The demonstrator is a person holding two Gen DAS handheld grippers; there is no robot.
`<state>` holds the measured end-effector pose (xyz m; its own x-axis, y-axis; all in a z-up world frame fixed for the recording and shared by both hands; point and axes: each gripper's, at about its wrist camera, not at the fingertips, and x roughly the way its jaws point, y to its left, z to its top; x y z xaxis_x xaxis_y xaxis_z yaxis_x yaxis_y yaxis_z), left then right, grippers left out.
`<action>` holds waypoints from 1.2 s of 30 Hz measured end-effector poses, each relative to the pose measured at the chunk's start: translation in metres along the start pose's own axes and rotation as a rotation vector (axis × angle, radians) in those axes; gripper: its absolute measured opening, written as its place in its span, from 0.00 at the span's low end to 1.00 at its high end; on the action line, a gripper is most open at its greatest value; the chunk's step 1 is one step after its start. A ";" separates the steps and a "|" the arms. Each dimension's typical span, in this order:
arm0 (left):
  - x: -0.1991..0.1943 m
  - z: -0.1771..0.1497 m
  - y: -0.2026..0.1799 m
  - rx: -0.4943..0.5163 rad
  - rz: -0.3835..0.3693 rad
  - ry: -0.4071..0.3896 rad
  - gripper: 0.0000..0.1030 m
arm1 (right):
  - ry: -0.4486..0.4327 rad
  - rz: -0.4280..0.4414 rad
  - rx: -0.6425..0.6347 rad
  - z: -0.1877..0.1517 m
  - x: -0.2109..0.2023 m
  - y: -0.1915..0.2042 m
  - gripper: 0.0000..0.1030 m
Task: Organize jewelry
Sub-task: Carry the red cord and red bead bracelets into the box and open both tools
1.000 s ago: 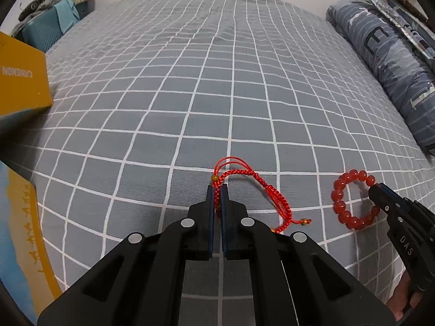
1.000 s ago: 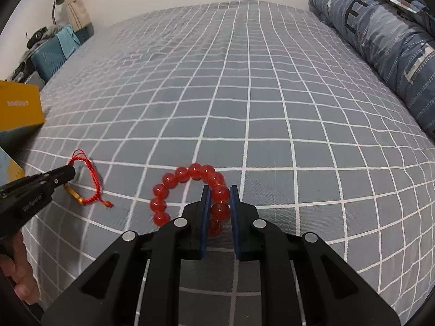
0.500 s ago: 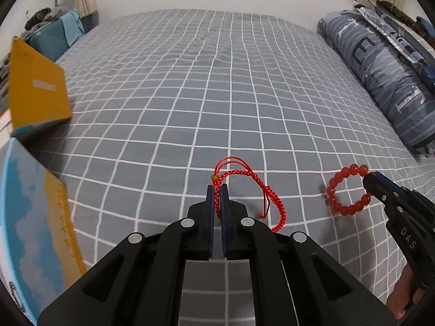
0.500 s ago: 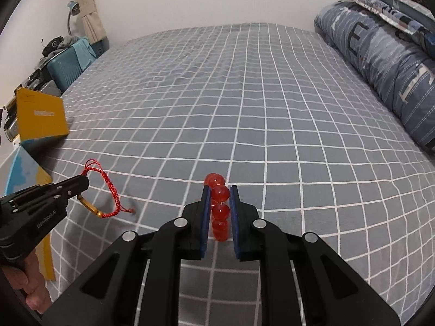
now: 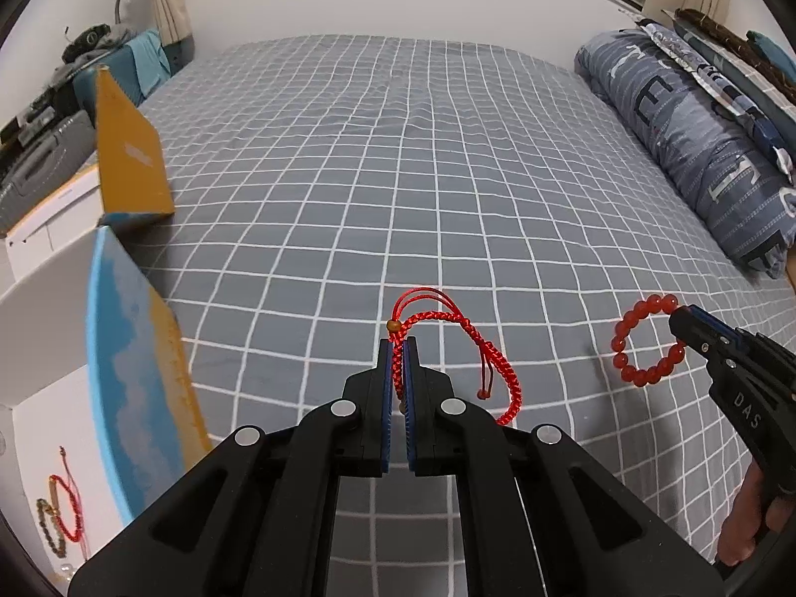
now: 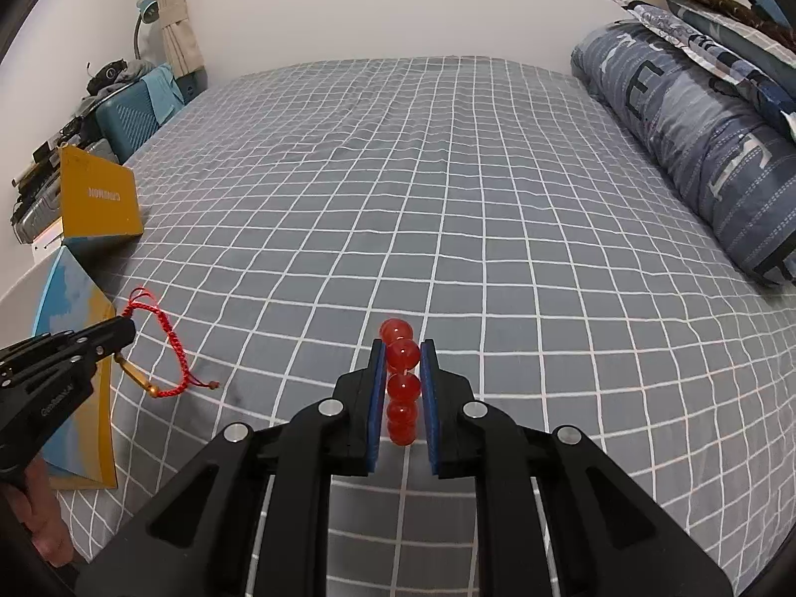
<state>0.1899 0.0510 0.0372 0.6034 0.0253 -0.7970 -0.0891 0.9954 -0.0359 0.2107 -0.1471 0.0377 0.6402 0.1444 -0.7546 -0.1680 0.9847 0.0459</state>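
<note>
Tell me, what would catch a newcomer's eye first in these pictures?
Two splashes of red against the grey checked bedspread: the left gripper pinches a red braided cord bracelet and the right gripper clamps a red bead bracelet, both lifted off the bed. Next comes the open yellow and blue box at the bed's left edge, with more bracelets inside.

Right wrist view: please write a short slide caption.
Right claw shut on red bead bracelet above grey checked bedsheet.

Black gripper (image 5: 397,365), blue pads (image 5: 384,398), silver screws
</note>
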 end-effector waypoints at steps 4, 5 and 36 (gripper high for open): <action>-0.007 -0.004 0.003 0.009 0.007 -0.003 0.03 | -0.004 -0.003 -0.007 0.000 -0.008 0.006 0.13; -0.009 -0.005 0.003 0.009 0.008 -0.006 0.03 | -0.008 -0.003 -0.010 0.000 -0.011 0.007 0.13; -0.128 -0.029 0.154 -0.177 0.177 -0.119 0.04 | -0.114 0.214 -0.165 0.035 -0.075 0.183 0.13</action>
<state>0.0757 0.1988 0.1163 0.6537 0.2184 -0.7246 -0.3323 0.9430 -0.0155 0.1585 0.0259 0.1255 0.6554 0.3667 -0.6602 -0.4221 0.9028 0.0824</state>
